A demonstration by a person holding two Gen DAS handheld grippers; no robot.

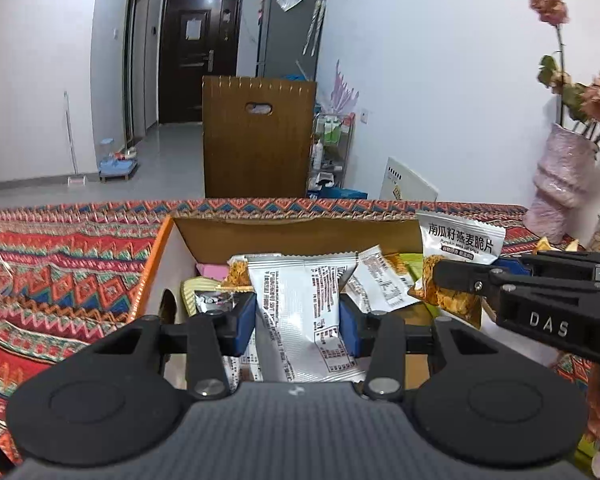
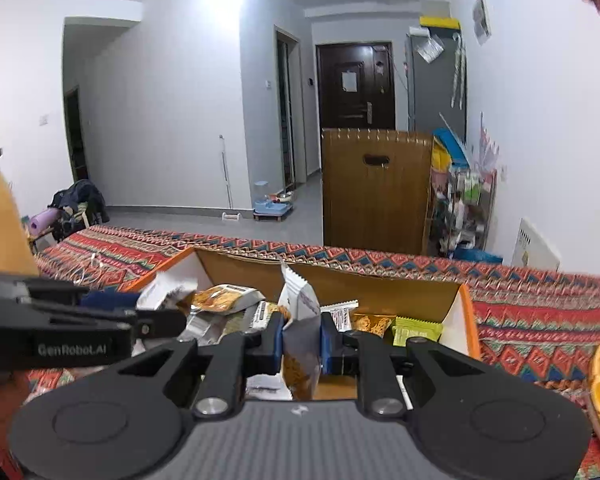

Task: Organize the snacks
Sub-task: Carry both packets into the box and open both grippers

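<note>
Both grippers' fingers are pinching crinkly foil snack packets, left gripper [image 1: 298, 312] a silver packet [image 1: 300, 300], right gripper [image 2: 300, 344] an oat-crisp packet [image 2: 300, 320], above the cardboard box [image 1: 300, 236] sitting on the patterned woven tabletop [image 1: 60, 264] near its far edge.

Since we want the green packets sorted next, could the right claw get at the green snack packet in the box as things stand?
Probably not yet: the right claw is shut on a silver snack packet, so it has no free grip. The green snack packet lies uncovered by the cardboard box wall.

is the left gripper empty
No, the left gripper is shut on a silver snack packet, pinched between its blue pads above the box.
</note>
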